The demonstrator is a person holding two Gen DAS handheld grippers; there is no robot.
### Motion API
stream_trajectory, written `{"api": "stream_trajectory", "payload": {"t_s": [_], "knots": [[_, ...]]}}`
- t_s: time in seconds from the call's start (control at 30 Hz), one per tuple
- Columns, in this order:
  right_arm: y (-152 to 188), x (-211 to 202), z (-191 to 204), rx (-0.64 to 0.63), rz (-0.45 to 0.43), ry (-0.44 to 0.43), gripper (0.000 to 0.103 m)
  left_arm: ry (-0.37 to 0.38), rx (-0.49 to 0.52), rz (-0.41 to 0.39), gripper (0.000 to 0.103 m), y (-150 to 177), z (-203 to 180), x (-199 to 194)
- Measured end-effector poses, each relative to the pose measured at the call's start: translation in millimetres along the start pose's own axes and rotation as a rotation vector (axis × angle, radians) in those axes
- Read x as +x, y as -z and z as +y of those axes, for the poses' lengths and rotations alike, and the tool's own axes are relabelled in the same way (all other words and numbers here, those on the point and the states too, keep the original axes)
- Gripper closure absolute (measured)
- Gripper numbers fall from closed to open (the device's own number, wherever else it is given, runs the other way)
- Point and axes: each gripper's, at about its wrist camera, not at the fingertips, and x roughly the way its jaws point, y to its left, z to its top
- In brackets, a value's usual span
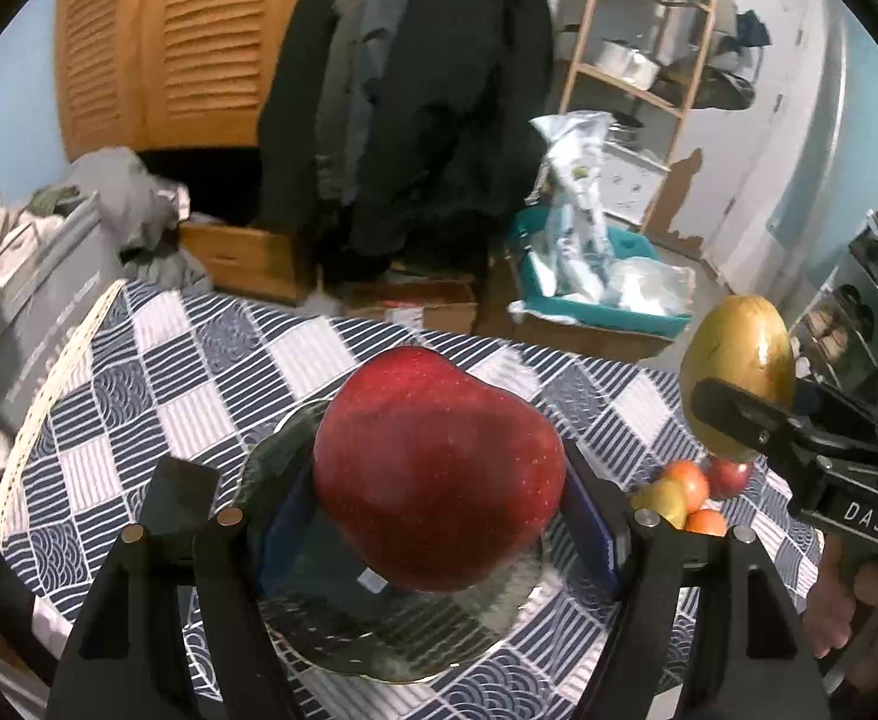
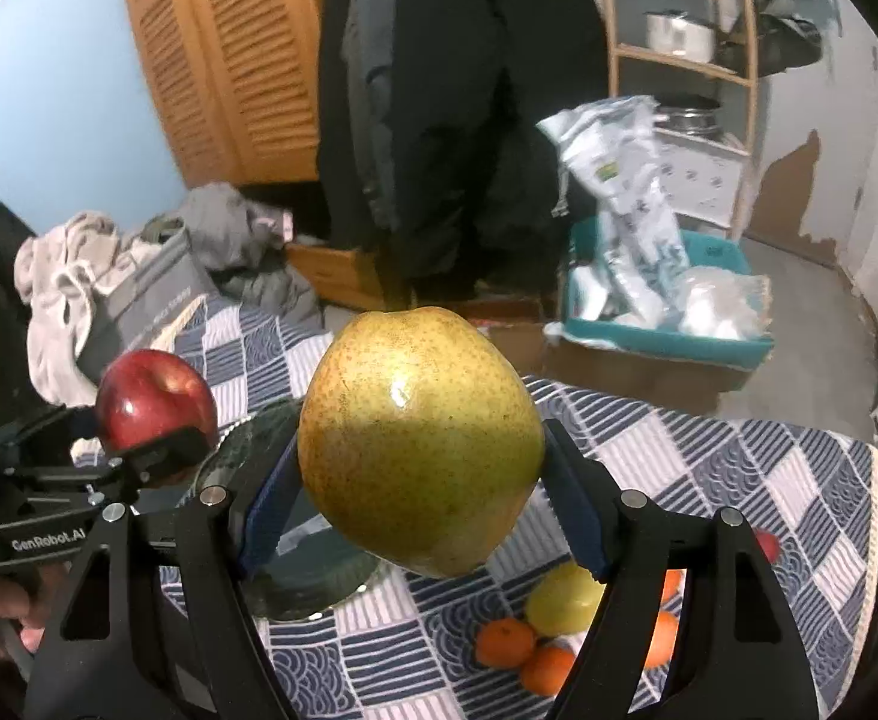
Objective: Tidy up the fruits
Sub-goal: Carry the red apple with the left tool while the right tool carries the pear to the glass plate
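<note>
1. The left black plastic two-finger gripper (image 1: 439, 516) is fitted with blue pads (image 1: 589, 516) and round silver pins; "GenRobot.AI" is printed in white on its side.
2. The right black plastic two-finger gripper (image 2: 420, 510) is built alike; "DAS" is printed on it.

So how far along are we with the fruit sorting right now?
Nothing sits on the glass plate yet. In hand: the left gripper holds a red apple above it, and the right gripper holds a pear. Left: a loose pile of oranges and other fruit on the checked cloth.
</note>
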Motion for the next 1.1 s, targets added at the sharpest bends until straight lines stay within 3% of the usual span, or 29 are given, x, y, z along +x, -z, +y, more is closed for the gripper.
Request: {"api": "stream_trajectory", "payload": {"t_s": [0.63, 1.1], "knots": [[36, 126, 58, -0.089, 0.267, -0.057, 0.027, -0.091, -0.068, 0.22, 0.026, 49, 67, 76], [55, 154, 62, -0.118, 0.356, -0.038, 0.027, -0.115, -0.078, 0.313, 0.026, 67, 81, 100]]}}
